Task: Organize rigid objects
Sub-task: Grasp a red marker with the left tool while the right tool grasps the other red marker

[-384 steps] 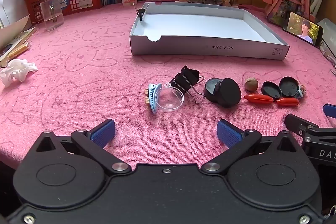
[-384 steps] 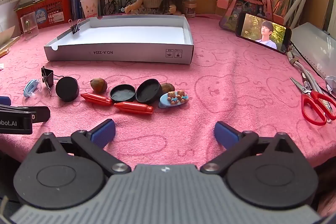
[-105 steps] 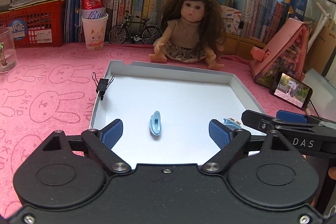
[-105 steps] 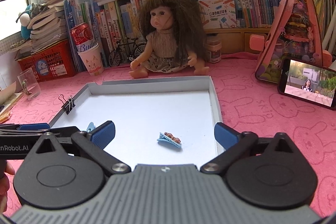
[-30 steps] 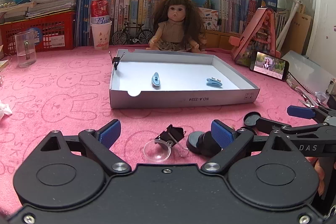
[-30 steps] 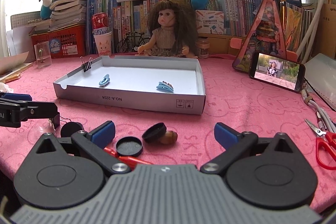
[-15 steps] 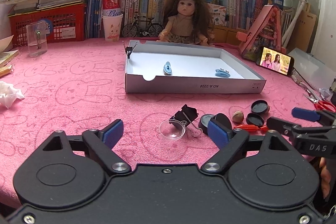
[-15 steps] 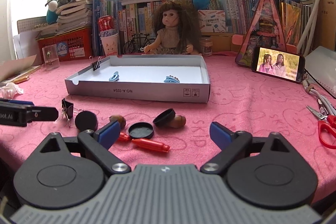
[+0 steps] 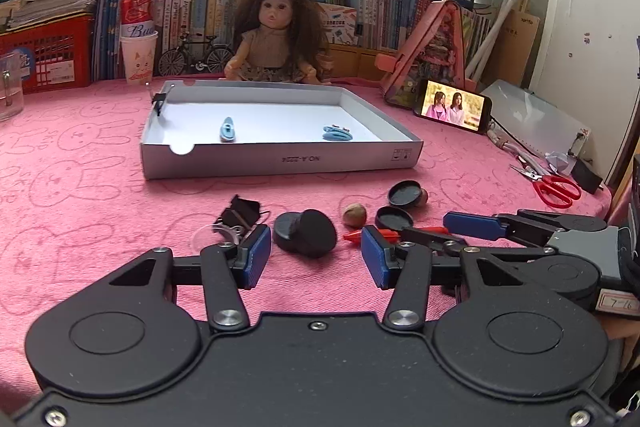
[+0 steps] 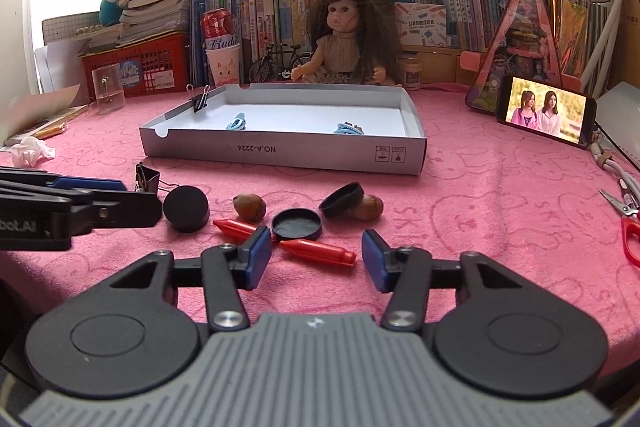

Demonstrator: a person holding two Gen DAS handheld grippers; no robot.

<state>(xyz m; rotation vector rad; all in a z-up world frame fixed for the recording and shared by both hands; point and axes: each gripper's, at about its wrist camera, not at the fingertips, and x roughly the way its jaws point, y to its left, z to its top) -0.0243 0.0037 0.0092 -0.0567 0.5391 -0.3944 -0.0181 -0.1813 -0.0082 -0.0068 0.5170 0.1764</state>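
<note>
In the left wrist view my left gripper (image 9: 316,259) is open with its jaws closing; two stacked black lids (image 9: 306,233) lie just ahead of the gap, untouched. A black binder clip (image 9: 240,213) and a clear dome (image 9: 212,237) sit to their left. My right gripper (image 10: 316,259) is open too, jaws closing, and a red crayon (image 10: 318,251) lies between its fingertips without contact. Around it are a black cap (image 10: 297,225), a nut (image 10: 250,207) and a second crayon (image 10: 234,228). The white box (image 10: 280,151) holds two blue hair clips (image 10: 236,121).
A doll (image 9: 276,43), books and a red basket (image 9: 52,55) line the back. A phone (image 10: 546,115) stands at the right, red scissors (image 9: 556,189) near the right edge, a crumpled tissue (image 10: 30,151) at the left. A tilted cap (image 10: 342,201) leans on another nut (image 10: 370,207).
Both grippers' jaws have narrowed a lot. The left gripper has shifted right, from the clear dome and binder clip to the black lids. The right gripper has hardly moved.
</note>
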